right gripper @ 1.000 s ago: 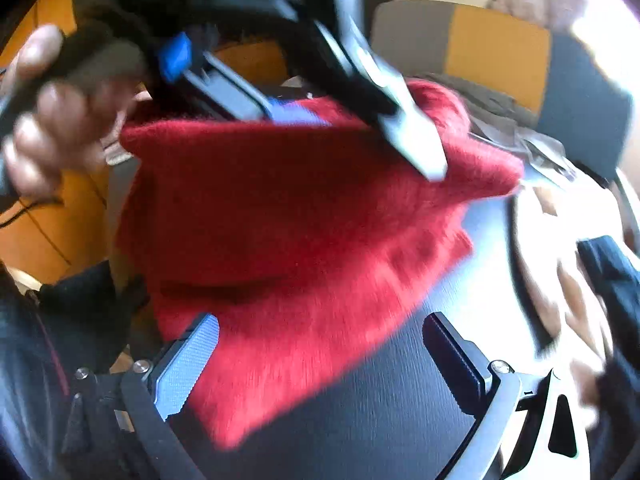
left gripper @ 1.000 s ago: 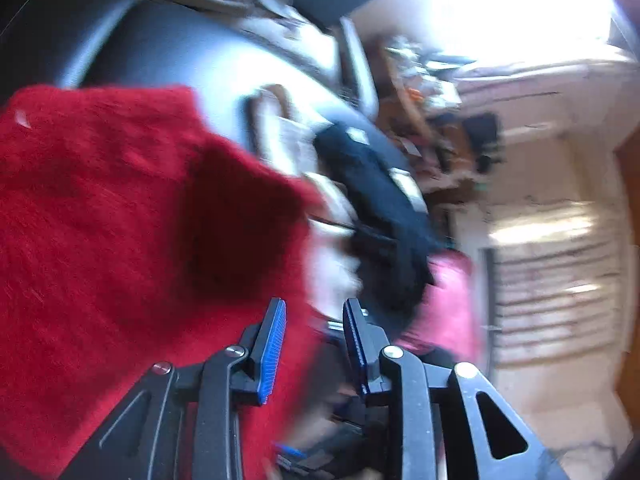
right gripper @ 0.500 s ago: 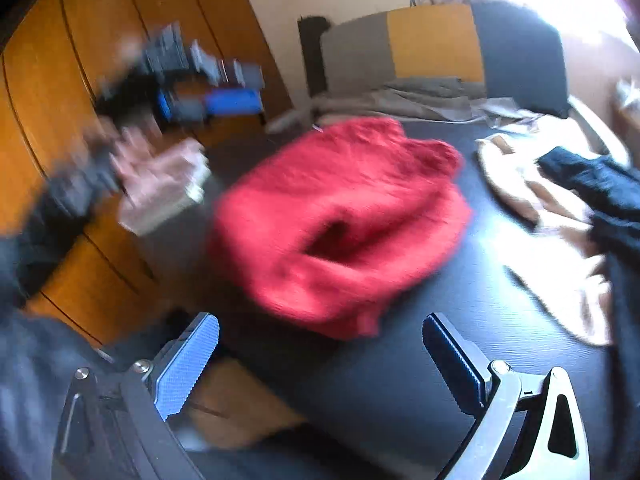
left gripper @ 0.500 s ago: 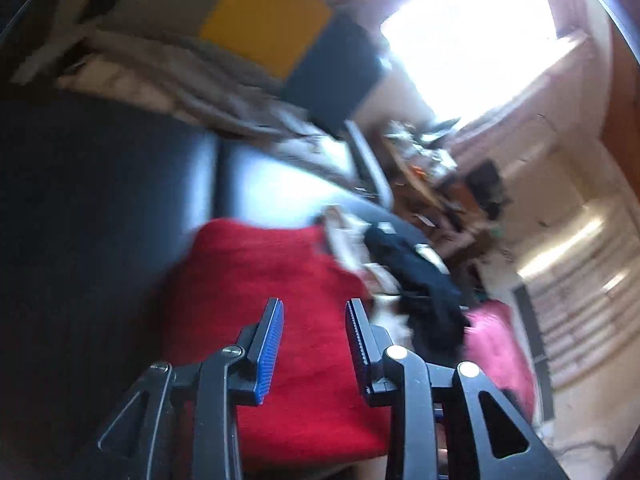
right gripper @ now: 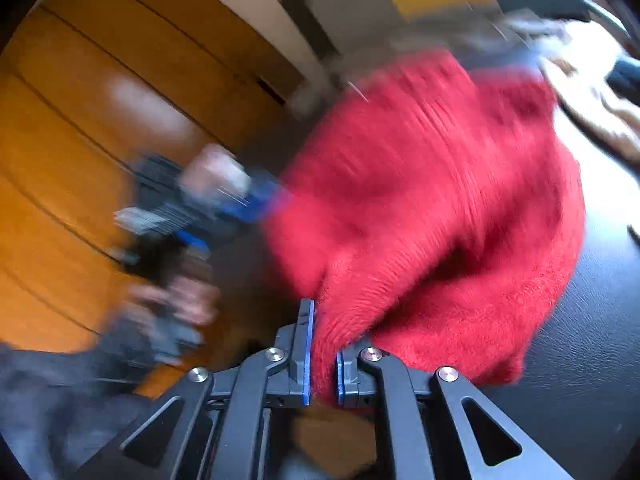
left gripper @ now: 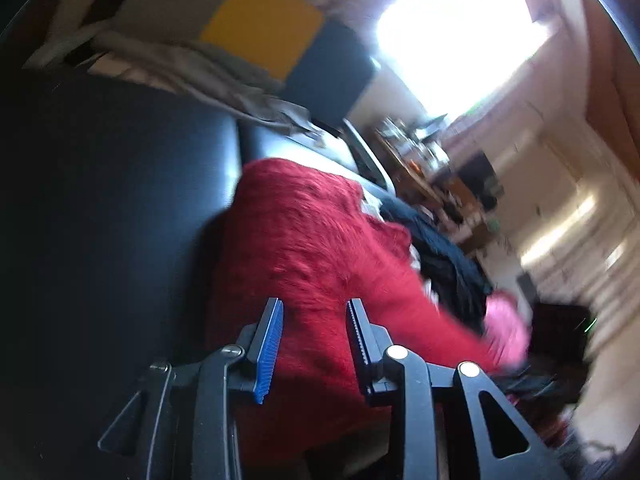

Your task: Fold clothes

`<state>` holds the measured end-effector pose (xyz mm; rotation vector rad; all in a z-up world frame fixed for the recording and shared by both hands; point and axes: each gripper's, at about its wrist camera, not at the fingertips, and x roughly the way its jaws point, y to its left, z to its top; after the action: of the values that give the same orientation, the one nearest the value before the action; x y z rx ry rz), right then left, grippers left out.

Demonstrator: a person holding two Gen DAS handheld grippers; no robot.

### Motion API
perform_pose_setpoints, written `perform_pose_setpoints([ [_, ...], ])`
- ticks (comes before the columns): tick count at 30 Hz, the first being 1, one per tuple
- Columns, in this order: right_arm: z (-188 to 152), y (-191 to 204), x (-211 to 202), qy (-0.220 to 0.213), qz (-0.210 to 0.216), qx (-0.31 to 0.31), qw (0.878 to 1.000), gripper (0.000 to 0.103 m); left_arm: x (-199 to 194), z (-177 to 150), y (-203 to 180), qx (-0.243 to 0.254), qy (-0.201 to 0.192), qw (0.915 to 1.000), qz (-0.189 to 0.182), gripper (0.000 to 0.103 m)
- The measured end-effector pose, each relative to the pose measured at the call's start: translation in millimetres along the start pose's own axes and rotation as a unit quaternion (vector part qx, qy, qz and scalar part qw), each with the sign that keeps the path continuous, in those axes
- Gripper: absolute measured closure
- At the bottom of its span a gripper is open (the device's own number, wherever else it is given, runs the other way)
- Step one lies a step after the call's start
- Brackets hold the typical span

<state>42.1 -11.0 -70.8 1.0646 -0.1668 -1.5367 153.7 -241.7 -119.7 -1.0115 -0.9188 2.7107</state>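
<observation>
A fuzzy red sweater [left gripper: 312, 248] lies bunched on a black table [left gripper: 120, 200]. In the left wrist view my left gripper [left gripper: 314, 332] is open, its jaws apart just over the sweater's near edge, gripping nothing. In the right wrist view my right gripper [right gripper: 322, 356] is shut on a near fold of the red sweater [right gripper: 440, 200]. The left gripper [right gripper: 224, 208] also shows there, blurred, held in a hand at the sweater's left edge.
A black garment [left gripper: 440, 256] and a pink one [left gripper: 508, 328] lie beyond the sweater. A beige garment [right gripper: 600, 120] lies at the far right. A grey-yellow-dark chair back [left gripper: 256, 40] with grey cloth stands behind. Orange wooden panels [right gripper: 100, 120] are at left.
My right gripper has closed from wide open onto the sweater's near fold. My left gripper has come down closer to the sweater, still open. The sweater has dropped onto the table.
</observation>
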Motion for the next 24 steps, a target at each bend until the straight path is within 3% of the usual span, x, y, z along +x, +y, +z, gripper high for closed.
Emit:
perform_pose_setpoints([
  [2,-10.9,-11.2,-9.5,-0.001,-0.031,0.019,0.999,0.094,15.0,-6.1,-4.4,0.027,0.022,0.9994,0.004,0.071],
  [5,-42.0,-48.8,10.2,0.068,-0.112,0.065,0.989,0.094,23.5,-11.4,-8.5,0.055,0.034,0.9978,0.016,0.071],
  [7,-51.7,-54.9,12.8,0.071,-0.105,0.084,0.988,0.091,21.4,-12.9,-11.3,0.067,0.030,0.9971,0.021,0.071],
  [9,-45.0,-49.7,2.1,0.041,-0.087,0.083,0.992,0.084,19.7,-12.5,-9.6,0.065,0.028,0.9973,0.019,0.071],
  [10,-38.8,-45.5,-5.9,0.020,-0.081,0.078,0.993,0.076,18.8,-12.2,-8.6,0.063,0.027,0.9975,0.018,0.071],
  [12,-19.0,-42.7,-23.6,-0.038,-0.078,0.079,0.993,0.019,17.1,-11.6,-6.7,0.060,0.026,0.9977,0.016,0.071],
  [13,-8.6,-41.7,-32.5,-0.069,-0.078,0.081,0.991,0.008,14.0,-13.8,-5.5,0.059,0.023,0.9978,0.016,0.071],
  [14,1.6,-43.4,-35.2,-0.087,-0.079,0.085,0.989,0.003,12.2,-15.5,-4.7,0.058,0.021,0.9979,0.017,0.071],
  [17,28.1,-61.5,-23.3,-0.113,-0.081,0.115,0.984,0.003,9.0,-17.7,-5.9,0.061,0.014,0.9978,0.021,0.071],
  [19,40.4,-82.6,-3.3,-0.101,-0.080,0.146,0.981,0.007,5.9,-18.3,-6.7,0.065,0.012,0.9976,0.023,0.071],
  [24,49.2,-107.3,44.7,-0.055,-0.092,0.184,0.977,0.030,-9.1,-24.9,-3.9,0.062,-0.003,0.9979,0.018,0.071],
])
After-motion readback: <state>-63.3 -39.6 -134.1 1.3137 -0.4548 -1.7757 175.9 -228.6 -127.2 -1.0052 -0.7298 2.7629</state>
